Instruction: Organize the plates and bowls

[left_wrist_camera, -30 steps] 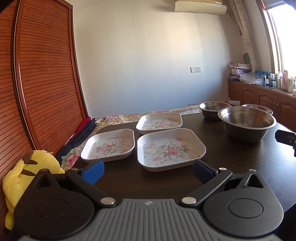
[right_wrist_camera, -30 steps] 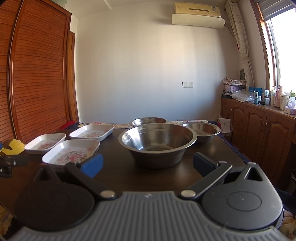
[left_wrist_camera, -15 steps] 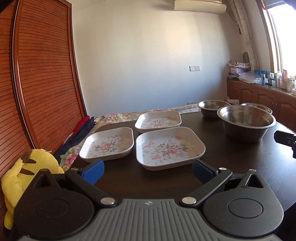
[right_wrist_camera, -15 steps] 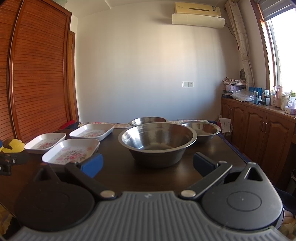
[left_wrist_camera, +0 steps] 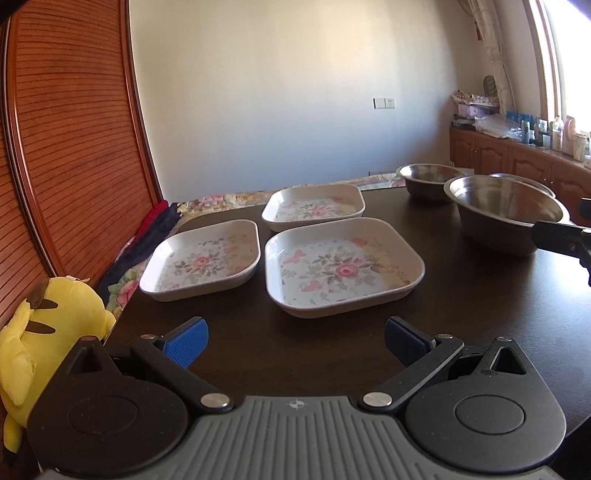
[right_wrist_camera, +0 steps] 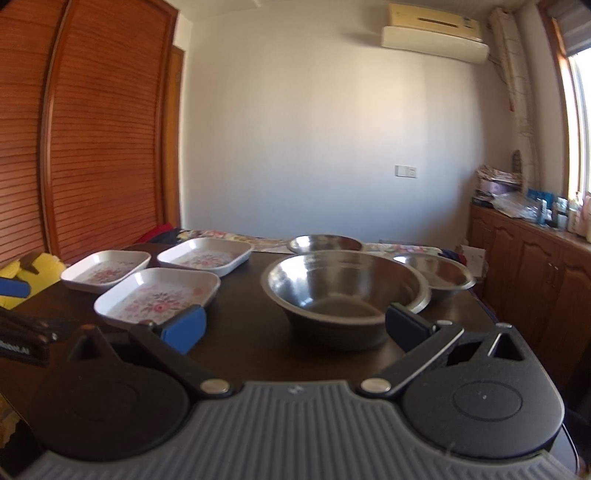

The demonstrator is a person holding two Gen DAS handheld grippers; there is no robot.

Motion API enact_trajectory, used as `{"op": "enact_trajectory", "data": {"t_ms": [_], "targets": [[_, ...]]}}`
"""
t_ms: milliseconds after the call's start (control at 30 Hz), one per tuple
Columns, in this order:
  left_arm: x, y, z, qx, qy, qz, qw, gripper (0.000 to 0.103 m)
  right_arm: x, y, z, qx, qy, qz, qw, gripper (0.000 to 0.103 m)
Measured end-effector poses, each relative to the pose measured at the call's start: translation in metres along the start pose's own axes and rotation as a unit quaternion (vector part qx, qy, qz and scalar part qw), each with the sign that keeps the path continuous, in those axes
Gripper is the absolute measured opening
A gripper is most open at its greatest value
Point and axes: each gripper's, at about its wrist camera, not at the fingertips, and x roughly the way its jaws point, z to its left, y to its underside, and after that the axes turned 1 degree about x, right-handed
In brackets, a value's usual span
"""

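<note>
Floral plates, both hand-held grippers spread wide, empty

Yellow plush toy beside dark table, slatted wooden doors, wall air conditioner.

Both wrist views look low across the dark table, left nearer the floral plates, right nearer the steel bowls; each shows both groups.

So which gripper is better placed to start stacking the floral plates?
Left. The left gripper is open and faces the nearest floral plate directly across the table. The right gripper, also open, faces the large steel bowl, with the plates off to its left.
</note>
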Motion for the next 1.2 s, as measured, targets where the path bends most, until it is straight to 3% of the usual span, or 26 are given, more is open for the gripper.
{"op": "enact_trajectory", "data": {"t_ms": [267,433,667,733,800,1200], "targets": [[0.016,-0.009,0.011,0.018,-0.01,0.011,0.9997,0.103,0.027,-0.012,0.019,-0.015,-0.064,0.019,0.998,0.103],[0.027,-0.017,0.026,0.004,-0.001,0.015,0.9999,0.103,0.044,-0.018,0.029,-0.021,-0.104,0.037,0.994,0.103],[0.048,-0.024,0.044,0.005,-0.015,0.023,0.9996,0.103,0.064,-0.021,0.043,-0.034,-0.135,0.06,0.988,0.102],[0.053,-0.024,0.05,0.001,-0.009,0.02,0.9998,0.103,0.07,-0.02,0.047,-0.033,-0.144,0.071,0.986,0.092],[0.057,-0.025,0.054,0.0,-0.004,0.019,0.9998,0.101,0.077,-0.019,0.051,-0.031,-0.158,0.086,0.983,0.09],[0.082,-0.026,0.069,-0.045,0.074,0.034,0.9957,0.071,0.104,-0.014,0.069,-0.044,-0.171,0.13,0.976,0.069]]}}
